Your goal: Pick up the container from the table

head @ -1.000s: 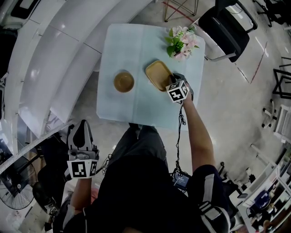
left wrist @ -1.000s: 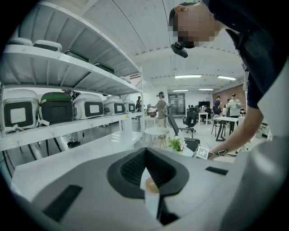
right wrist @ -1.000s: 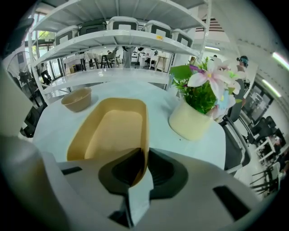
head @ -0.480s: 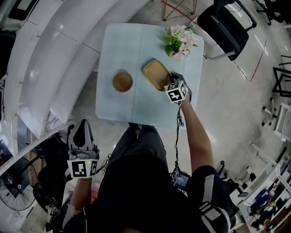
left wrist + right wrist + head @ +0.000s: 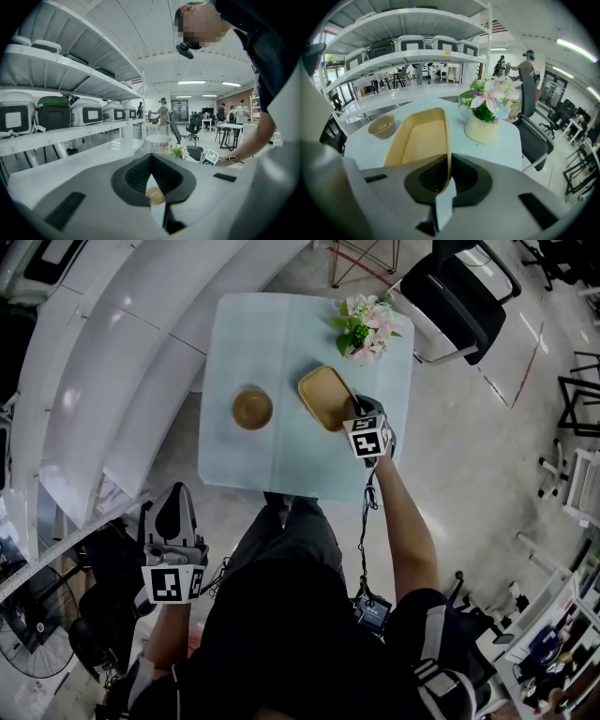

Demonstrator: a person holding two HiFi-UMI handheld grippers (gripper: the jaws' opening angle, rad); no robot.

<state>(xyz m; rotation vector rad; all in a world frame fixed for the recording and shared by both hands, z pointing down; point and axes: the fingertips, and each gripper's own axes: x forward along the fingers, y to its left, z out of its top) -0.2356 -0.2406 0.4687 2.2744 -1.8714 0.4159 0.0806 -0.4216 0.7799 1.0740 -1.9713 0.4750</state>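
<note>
Now, container [image 5: 417,140] rim in right claw [image 5: 449,177]

The container [image 5: 419,140] looks like pressed paper pulp, tan and matt, with a thin smooth wall. The bowl [image 5: 381,126] has the same matt brown fibre look. The desk [image 5: 281,343] is pale and smooth, with a soft sheen. The vase [image 5: 480,130] is cream and smooth. The right tongs [image 5: 449,174] and the left tongs [image 5: 151,183] have grey matt plastic shells and black ribbed pads [image 5: 430,180], rubbery in look. The floor [image 5: 469,474] is glossy.
</note>
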